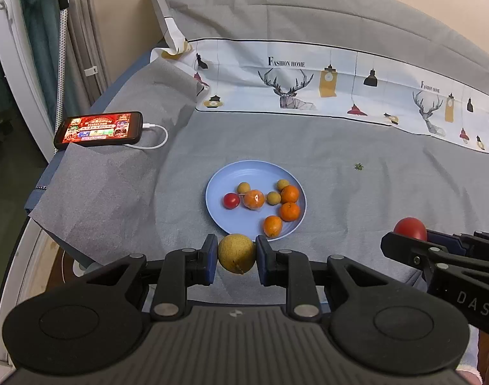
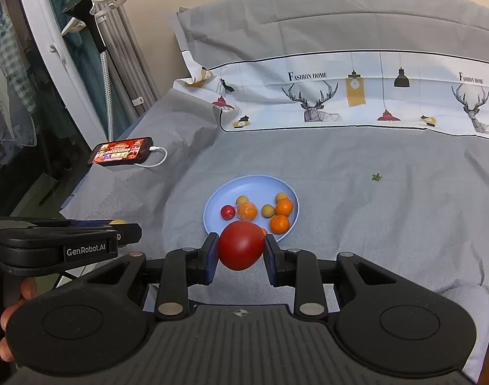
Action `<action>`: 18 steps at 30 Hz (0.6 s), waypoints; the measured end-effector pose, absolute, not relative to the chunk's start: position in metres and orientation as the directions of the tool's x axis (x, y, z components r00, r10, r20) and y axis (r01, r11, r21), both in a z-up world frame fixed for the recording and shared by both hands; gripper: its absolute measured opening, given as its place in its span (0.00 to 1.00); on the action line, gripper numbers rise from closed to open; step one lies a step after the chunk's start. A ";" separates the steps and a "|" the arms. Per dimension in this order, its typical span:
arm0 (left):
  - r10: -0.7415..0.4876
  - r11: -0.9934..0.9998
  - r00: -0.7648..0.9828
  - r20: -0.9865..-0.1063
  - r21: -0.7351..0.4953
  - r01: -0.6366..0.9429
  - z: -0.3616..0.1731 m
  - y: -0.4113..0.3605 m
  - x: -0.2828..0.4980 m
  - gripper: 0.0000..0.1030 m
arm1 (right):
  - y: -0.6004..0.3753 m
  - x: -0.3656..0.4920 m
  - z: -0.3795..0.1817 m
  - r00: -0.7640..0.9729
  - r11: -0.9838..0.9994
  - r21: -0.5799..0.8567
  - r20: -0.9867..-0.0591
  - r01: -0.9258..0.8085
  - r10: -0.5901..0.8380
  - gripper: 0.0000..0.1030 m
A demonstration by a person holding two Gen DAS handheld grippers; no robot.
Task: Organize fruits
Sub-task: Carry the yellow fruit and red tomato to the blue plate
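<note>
A blue plate [image 1: 218,186] [image 2: 244,184] lies on the grey bedspread and holds several small oranges, several yellow-brown round fruits and a small red tomato [image 1: 231,200] [image 2: 227,212]. My left gripper [image 1: 236,254] is shut on a yellow-brown fruit [image 1: 236,252], held just in front of the plate's near rim. My right gripper [image 2: 241,250] is shut on a large red tomato [image 2: 241,245] [image 1: 410,228], also held before the plate's near edge. In the left wrist view the right gripper comes in from the right; in the right wrist view the left gripper enters at the left.
A phone [image 1: 98,129] [image 2: 121,151] with a lit screen and white cable lies on the bed's left side. A patterned pillow strip [image 1: 308,83] and grey pillows run along the back. A small green scrap [image 1: 358,166] lies right of the plate. The bed edge drops off at the left.
</note>
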State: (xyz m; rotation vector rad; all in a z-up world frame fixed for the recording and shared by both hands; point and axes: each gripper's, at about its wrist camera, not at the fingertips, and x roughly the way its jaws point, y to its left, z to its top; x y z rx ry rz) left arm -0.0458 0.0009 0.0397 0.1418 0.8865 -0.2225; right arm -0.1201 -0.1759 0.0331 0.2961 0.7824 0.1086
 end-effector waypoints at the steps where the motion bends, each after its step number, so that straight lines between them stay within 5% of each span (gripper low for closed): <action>1: -0.131 0.968 0.610 -0.782 0.032 0.249 0.039 0.001 -0.044 0.27 | -0.176 -0.119 0.032 0.705 0.953 0.303 -0.679 0.013 0.206 0.30; 18: -0.095 0.978 0.572 -0.815 0.032 0.208 0.024 0.006 -0.012 0.27 | -0.171 -0.094 0.018 0.669 0.959 0.284 -0.714 0.005 0.208 0.30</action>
